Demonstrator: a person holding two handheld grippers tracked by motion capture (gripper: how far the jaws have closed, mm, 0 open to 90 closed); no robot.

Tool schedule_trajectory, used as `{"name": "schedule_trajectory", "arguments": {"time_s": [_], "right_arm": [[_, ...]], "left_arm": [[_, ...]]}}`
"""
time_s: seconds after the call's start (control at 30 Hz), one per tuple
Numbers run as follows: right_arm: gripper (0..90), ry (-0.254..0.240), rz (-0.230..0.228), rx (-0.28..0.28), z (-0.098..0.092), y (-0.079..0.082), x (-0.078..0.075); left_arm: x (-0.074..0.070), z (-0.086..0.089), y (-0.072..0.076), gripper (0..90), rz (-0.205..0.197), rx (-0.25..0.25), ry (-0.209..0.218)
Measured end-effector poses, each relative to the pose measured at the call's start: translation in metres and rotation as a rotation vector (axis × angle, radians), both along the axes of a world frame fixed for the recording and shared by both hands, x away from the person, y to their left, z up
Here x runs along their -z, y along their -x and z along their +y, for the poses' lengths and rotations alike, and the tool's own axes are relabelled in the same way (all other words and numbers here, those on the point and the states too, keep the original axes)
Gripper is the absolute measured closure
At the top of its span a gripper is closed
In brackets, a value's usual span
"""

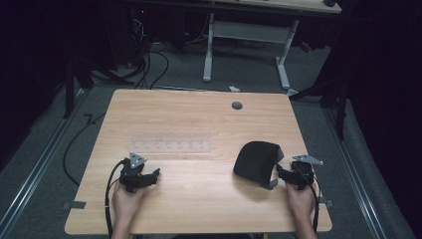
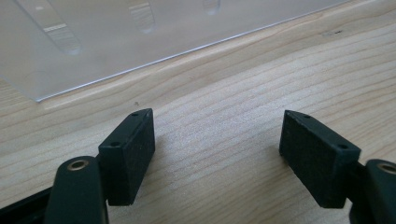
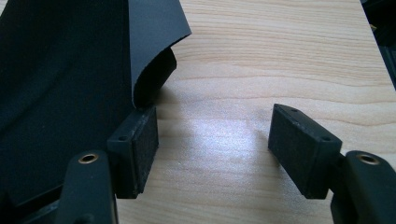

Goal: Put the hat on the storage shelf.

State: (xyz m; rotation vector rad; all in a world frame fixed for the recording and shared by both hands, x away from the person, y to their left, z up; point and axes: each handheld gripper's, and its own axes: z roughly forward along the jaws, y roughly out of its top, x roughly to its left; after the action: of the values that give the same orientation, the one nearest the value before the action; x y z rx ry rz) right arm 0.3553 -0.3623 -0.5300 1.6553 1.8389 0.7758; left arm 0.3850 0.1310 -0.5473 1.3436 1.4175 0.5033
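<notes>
The right gripper (image 1: 279, 175) is sitting at the lower right of the high view, its jaws standing wide apart with nothing but bare wood between them. In the right gripper view its left pad (image 3: 145, 140) is resting just beside, perhaps touching, the curled edge of a black sheet (image 3: 65, 88); from this angle I cannot tell for sure whether they are in contact. The left gripper (image 1: 152, 175) is lying at the lower left, jaws also spread and empty, pointing toward the frame's middle. Just above it a clear plastic sheet (image 1: 171, 141) is lying flat on the wooden table (image 1: 199, 199), and its near edge is crossing the upper left of the left gripper view (image 2: 93, 56).

The black sheet is humping up right of centre in the high view (image 1: 258, 162), draped rather than flat, with one corner folding over and lifting off the wood. It is looking thin, soft and light, like a rubbery or foam mat, so it is likely going to flop and bend rather than hold shape. The matte face should be giving the pads good purchase. The lifted corner nearest the right gripper is offering the easiest place to pinch, since an edge there is already standing clear of the table.
</notes>
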Motion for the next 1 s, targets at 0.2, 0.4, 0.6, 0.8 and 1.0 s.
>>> {"name": "schedule_trajectory", "arguments": {"time_s": [0.2,0.4,0.6,0.8,1.0], "right_arm": [[35.4,-0.001,-0.002,0.004,0.0,0.0,0.0],[35.2,-0.003,0.004,-0.001,-0.001,0.001,0.0],[34.1,-0.004,0.004,-0.005,-0.001,0.001,0.0],[29.2,0.075,-0.019,0.002,0.003,0.001,0.0],[33.8,0.087,-0.03,-0.04,0.004,0.002,0.0]], "left_arm": [[0.0,0.0,0.0,27.1,0.0,-0.001,0.0],[0.0,0.0,0.0,27.0,0.0,-0.001,-0.001],[0.0,0.0,-0.001,27.1,0.002,-0.004,-0.002],[0.0,0.0,-0.001,27.1,0.001,-0.005,-0.003],[0.0,-0.001,-0.001,27.1,0.001,-0.006,-0.003]]}}
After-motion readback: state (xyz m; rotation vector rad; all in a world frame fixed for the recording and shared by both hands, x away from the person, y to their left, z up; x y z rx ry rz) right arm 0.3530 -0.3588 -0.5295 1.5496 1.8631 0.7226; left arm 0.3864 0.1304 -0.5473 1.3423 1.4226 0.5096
